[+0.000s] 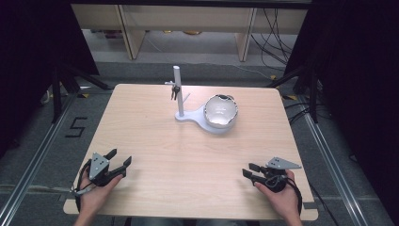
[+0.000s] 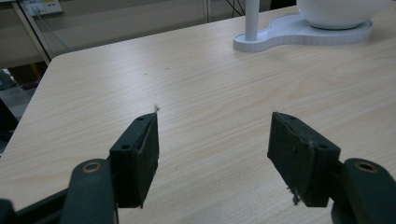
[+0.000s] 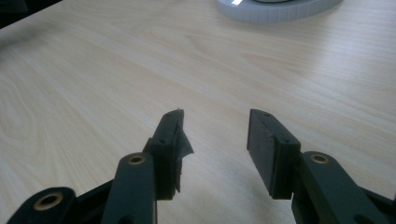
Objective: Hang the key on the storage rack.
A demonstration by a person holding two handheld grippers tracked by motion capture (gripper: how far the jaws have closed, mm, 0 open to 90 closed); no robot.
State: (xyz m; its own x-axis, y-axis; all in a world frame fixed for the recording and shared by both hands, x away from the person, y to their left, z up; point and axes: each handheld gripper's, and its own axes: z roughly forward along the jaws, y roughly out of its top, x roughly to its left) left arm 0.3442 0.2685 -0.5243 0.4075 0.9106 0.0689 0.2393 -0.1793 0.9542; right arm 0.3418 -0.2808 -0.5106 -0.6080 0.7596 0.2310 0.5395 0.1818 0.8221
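A white stand point(image 1: 179, 94) with an upright post rises from a flat white base point(image 1: 197, 117) at the far middle of the table; dark keys point(image 1: 174, 92) hang from a peg on the post. A shiny bowl point(image 1: 220, 110) sits on the base's round end. My left gripper point(image 1: 118, 157) rests near the front left corner, open, nothing between its jaws. My right gripper point(image 1: 249, 170) rests near the front right, open and empty. In the left gripper view its pads point(image 2: 140, 154) frame bare wood, with the base point(image 2: 299, 32) far ahead. The right gripper's pads point(image 3: 268, 149) also frame bare wood.
The wooden table point(image 1: 155, 155) has bare room between the grippers and the stand. Behind the table stand wooden shelf legs point(image 1: 131, 33) and loose cables point(image 1: 277, 37). Black tripod legs point(image 1: 61, 89) flank both sides; the floor bears a marked "5" point(image 1: 75, 127).
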